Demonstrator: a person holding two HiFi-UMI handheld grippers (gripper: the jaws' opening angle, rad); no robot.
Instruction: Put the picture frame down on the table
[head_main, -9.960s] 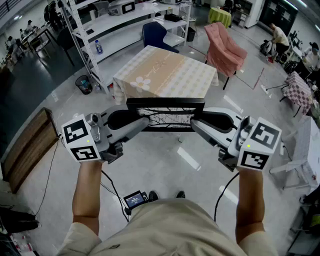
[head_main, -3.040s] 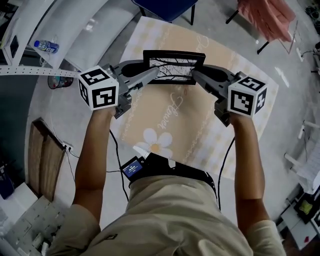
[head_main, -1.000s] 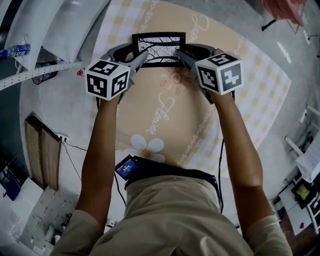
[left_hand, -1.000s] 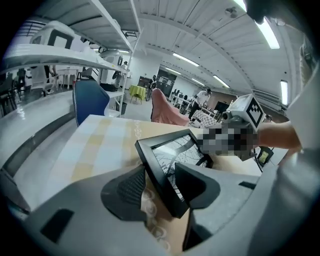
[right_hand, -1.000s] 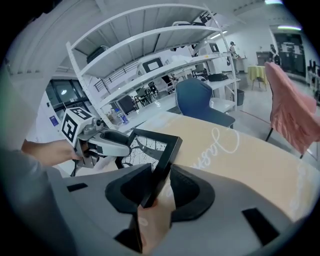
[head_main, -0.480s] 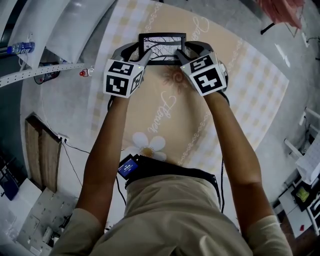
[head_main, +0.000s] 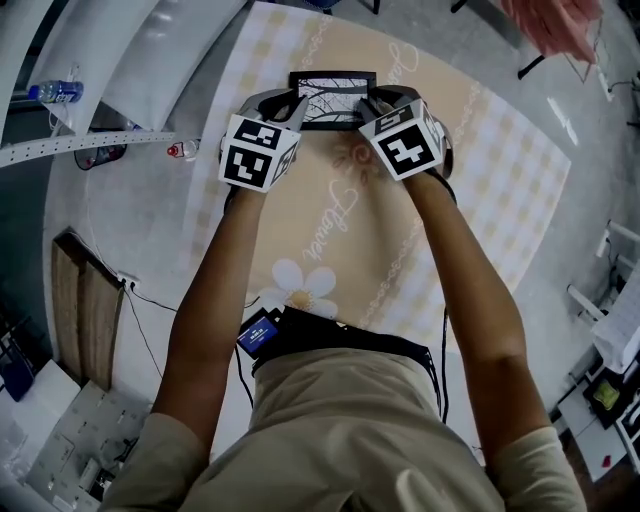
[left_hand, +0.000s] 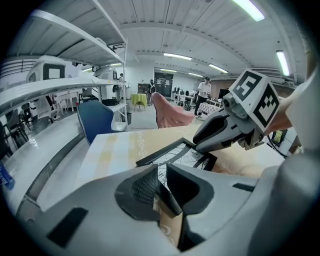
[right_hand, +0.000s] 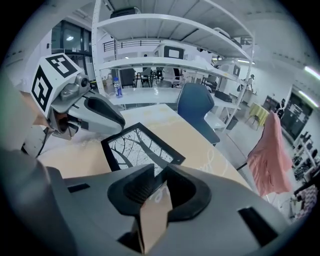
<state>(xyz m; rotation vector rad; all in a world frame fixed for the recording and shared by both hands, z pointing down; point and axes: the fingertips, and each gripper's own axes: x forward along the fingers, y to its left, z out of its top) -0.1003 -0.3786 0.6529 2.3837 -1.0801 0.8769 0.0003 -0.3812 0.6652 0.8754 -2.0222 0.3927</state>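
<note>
Currently, head view, location: picture frame (head_main: 333, 97) at far part of table (head_main: 480, 200), low over patterned cloth; contact with cloth not confirmable from above.
Head view, orientation: printed face up; long axis crosswise, running from left gripper (head_main: 292, 105) to right gripper (head_main: 371, 104).
Head view, hold points: one gripper at each short end, close to the corners nearest the person.
Left gripper view, fingers: closed to a narrow slit on the thin black border of the frame (left_hand: 175, 152); cloth visible through the gap below the pads.
Left gripper view, attitude: frame apparently tilted, gripped side raised, far edge nearer the cloth; other gripper's tip at the opposite end.
Right gripper view, fingers: pinched almost together on the near edge of the frame (right_hand: 137, 147); nothing else between them.
Right gripper view, attitude: frame nearly flat against the cloth; long axis leading away toward the left gripper (right_hand: 122, 124).
Handling, judged: rigid, flat, thin, probably light; no flex to absorb uneven lowering.
Fragility, judged: glazed face possible, so no drop and no corner-first impact.
Slip, judged: smooth border and shallow edge pinch, so slip likely if either side loosens early.
Recommended hold, judged: border only, both short ends, level with each other.
</note>
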